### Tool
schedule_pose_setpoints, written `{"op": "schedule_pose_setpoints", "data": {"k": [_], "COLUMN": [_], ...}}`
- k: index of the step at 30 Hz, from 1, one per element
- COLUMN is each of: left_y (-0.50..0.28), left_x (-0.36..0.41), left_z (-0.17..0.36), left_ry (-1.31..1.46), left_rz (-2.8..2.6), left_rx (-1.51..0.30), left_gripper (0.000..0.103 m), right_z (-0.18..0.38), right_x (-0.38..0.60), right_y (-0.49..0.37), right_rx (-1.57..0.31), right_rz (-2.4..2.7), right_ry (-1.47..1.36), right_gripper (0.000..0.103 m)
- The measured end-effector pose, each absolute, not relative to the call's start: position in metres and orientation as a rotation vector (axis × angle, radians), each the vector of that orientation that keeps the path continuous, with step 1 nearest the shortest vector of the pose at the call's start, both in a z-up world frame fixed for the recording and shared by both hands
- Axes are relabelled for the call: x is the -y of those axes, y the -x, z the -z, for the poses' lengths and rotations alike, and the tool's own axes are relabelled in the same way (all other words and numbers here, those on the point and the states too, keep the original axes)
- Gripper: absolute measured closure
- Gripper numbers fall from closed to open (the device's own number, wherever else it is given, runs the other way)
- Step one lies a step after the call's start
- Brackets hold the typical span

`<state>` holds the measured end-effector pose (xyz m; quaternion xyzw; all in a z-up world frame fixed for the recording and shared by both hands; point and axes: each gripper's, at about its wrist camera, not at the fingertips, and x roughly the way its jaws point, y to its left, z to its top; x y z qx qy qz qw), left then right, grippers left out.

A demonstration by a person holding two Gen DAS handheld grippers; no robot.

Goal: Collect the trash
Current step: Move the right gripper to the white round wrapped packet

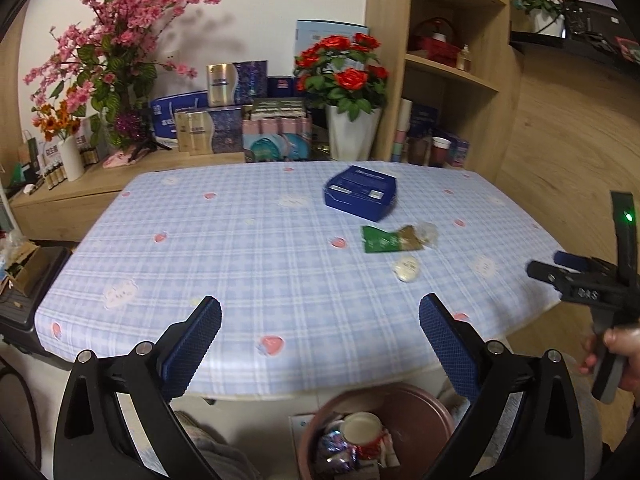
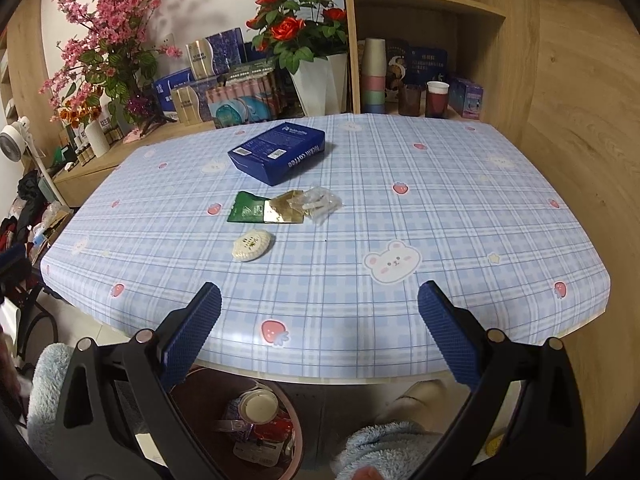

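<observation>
On the blue checked tablecloth (image 2: pixel 440 200) lie a blue coffee box (image 2: pixel 278 152), a green and gold wrapper (image 2: pixel 264 212), a crumpled clear wrapper (image 2: pixel 322 202) and a round white puck (image 2: pixel 253 245). The same box (image 1: pixel 360 194), wrapper (image 1: pixel 390 239) and puck (image 1: pixel 407 269) show in the left wrist view. A brown bin (image 1: pixel 420 412) under the near table edge holds a cup and wrappers; the right wrist view shows that bin (image 2: pixel 280 420) too. My left gripper (image 1: pixel 320 320) hangs open and empty over the near edge. My right gripper (image 2: pixel 320 316) is open and empty as well.
A low wooden sideboard (image 1: pixel 100 184) behind the table carries flower vases and gift boxes. A potted rose plant (image 2: pixel 304 40) and wooden shelving (image 2: pixel 420 0) with stacked cups stand at the back. A hand holds the right gripper's handle (image 1: pixel 608 296) at the right.
</observation>
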<state>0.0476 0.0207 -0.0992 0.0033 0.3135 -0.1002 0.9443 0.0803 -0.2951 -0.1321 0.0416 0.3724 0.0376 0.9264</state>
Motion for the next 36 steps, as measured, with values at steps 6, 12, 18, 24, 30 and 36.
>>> {"op": "schedule_pose_setpoints", "data": {"k": [6,12,18,24,30,36], "left_y": [-0.079,-0.111,-0.141,-0.165,-0.181,-0.187], "left_x": [-0.029,-0.022,-0.002,0.005,-0.001,-0.008], "left_z": [0.101,0.116,0.131,0.141,0.15,0.158], "left_ry": [-0.025,-0.021,-0.032,-0.033,-0.012,0.002], "left_rz": [0.17,0.188,0.223,0.222,0.202,0.187], "left_rx": [-0.637,-0.673,-0.703,-0.714,-0.725,-0.738], "left_gripper": [0.006,0.006,0.006,0.006,0.006,0.007], "right_z": [0.146,0.161,0.18,0.201,0.217,0.232], "right_x": [0.298,0.3,0.298,0.265,0.221,0.209], "right_y": [-0.103,-0.134,-0.163,-0.192,-0.225,-0.248], "right_rx": [-0.797,-0.831,-0.875,-0.923,-0.978,-1.037], "right_rz": [-0.076,-0.085,-0.116,-0.2,-0.249,-0.176], "right_ry": [-0.07,-0.071,-0.102,-0.088,-0.059,-0.128], "right_gripper": [0.006,0.006,0.006,0.023,0.03,0.03]}}
